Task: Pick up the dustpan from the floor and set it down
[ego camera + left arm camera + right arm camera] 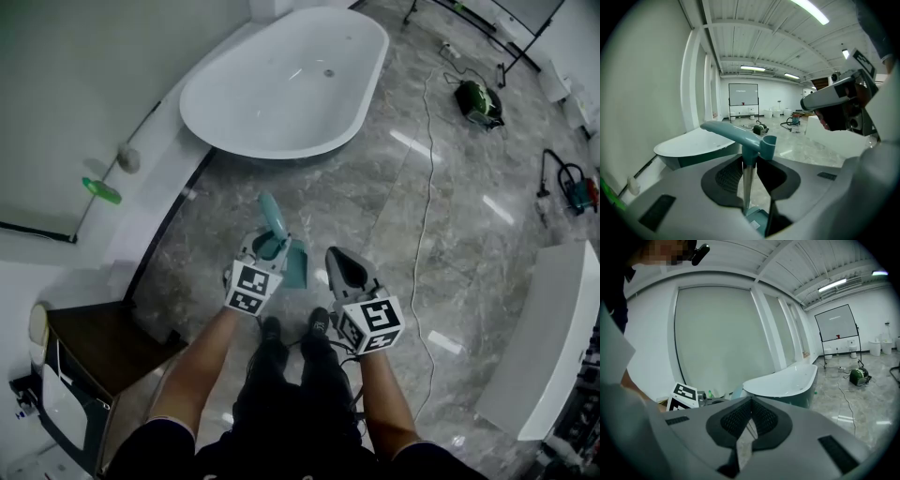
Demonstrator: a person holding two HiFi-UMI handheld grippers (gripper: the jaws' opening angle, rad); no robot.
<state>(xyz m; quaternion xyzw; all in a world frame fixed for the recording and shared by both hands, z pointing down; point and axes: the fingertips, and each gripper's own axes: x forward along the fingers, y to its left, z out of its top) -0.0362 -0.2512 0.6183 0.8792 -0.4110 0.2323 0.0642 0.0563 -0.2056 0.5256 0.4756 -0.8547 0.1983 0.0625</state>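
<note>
Clamping the left gripper [750, 158] on the dustpan [294, 266], pinching its slim metal stem [747, 187] just beneath the teal handle [733, 131]. Holding the right gripper [751, 400] pressed together on nothing, hovering just beside the left one. Hanging the pan upright over the open middle of the floor [356, 187], between the near end of the bathtub [281, 80] and the person's shoes [319, 324]. Not managing to tell from any view whether touching the floor or hanging just clear of it.

Judging it to be light, hollow plastic on a stiff, thin rod. Hardly weighing on the wrist, but likely wanting to swing or twist about so narrow and smooth a stem. Reckoning this hold, high under the handle, good for carrying upright, though leaving the scoop free to sway. Expecting the set-down to be calling for a slow lowering, bringing the flat base squarely onto the floor, or else risking a topple on release.

Seeing plenty of bare marble ahead and to the right. Noting the limits:
- nearing the tub's rim ahead and to the left;
- skirting a dark cabinet [103, 342] at the floor's left edge;
- passing a white cable [427, 169] trailing off to the right;
- facing a long white bench [562, 328] along the right edge;
- standing with the shoes close behind.
</note>
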